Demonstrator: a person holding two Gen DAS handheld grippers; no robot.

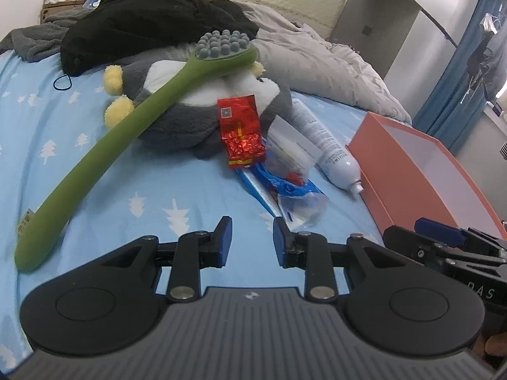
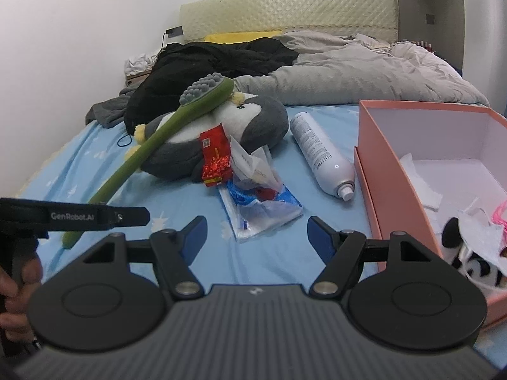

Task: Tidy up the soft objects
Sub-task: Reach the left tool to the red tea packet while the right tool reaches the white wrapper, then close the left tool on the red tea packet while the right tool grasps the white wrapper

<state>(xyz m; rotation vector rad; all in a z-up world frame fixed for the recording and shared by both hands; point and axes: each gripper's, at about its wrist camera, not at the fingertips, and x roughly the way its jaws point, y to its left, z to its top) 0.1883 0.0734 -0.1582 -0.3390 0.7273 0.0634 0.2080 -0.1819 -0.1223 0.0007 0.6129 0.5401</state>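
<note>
A grey and white penguin plush [image 1: 196, 107] [image 2: 228, 123] lies on the blue bed sheet. A long green massage brush [image 1: 126, 126] [image 2: 142, 152] leans across it. A red foil packet [image 1: 242, 133] [image 2: 215, 158] rests against the plush, next to crumpled blue and white plastic bags [image 1: 285, 190] [image 2: 259, 205]. My left gripper [image 1: 252, 224] hovers just before the bags, open by a narrow gap with nothing between its fingers. My right gripper [image 2: 256, 224] is open wide and empty, close to the bags and left of the pink-orange box [image 1: 412, 174] [image 2: 377, 158].
A white spray bottle [image 1: 329, 145] [image 2: 323, 155] lies beside the box. In the box are tissue paper and a black and white plush [image 2: 469, 259]. Black clothing [image 1: 142, 22] and a grey duvet [image 2: 364, 76] are heaped at the bed's far end. A hand [image 2: 16, 285] holds the left gripper.
</note>
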